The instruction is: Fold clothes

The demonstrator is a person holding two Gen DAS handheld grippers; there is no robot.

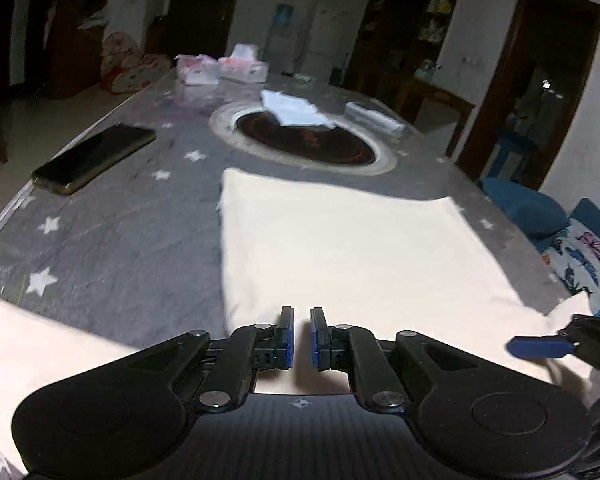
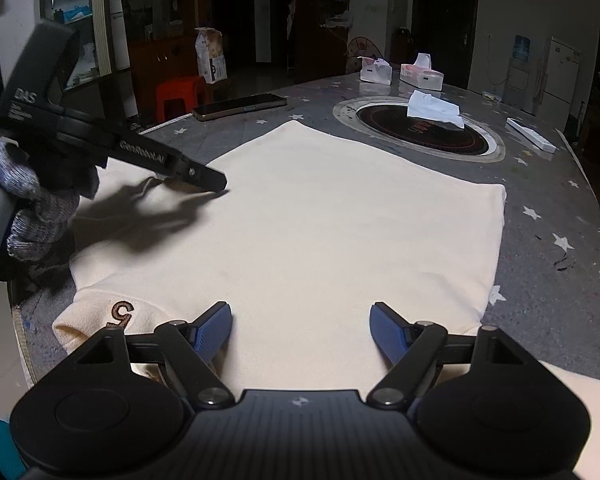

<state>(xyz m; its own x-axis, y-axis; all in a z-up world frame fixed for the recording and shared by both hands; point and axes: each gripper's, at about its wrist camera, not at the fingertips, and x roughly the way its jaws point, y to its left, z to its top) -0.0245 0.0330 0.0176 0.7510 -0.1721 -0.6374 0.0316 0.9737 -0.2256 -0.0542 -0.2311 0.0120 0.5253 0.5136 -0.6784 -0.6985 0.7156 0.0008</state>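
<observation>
Dim room, overhead light perhaps, hard shadows, fisheye bending

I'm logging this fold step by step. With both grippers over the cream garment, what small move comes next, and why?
Probably lower the right gripper onto the near edge of the cream garment and close. Its jaws stand wide open with nothing between them, while the left gripper looks nearly shut, tip down at the cloth where wrinkles gather. Whether it pinches fabric I cannot tell.

Black two-finger left gripper (image 1: pixel 302 338), ribbed blue pads (image 1: pixel 287 340), round silver pivot screws, twin domed housings. The right gripper (image 2: pixel 301 330) matches, blue textured pads (image 2: pixel 214 330). White lettering marks the left tool's body; a speckled grey-purple knit glove (image 2: pixel 24 204) wraps its handle.
</observation>
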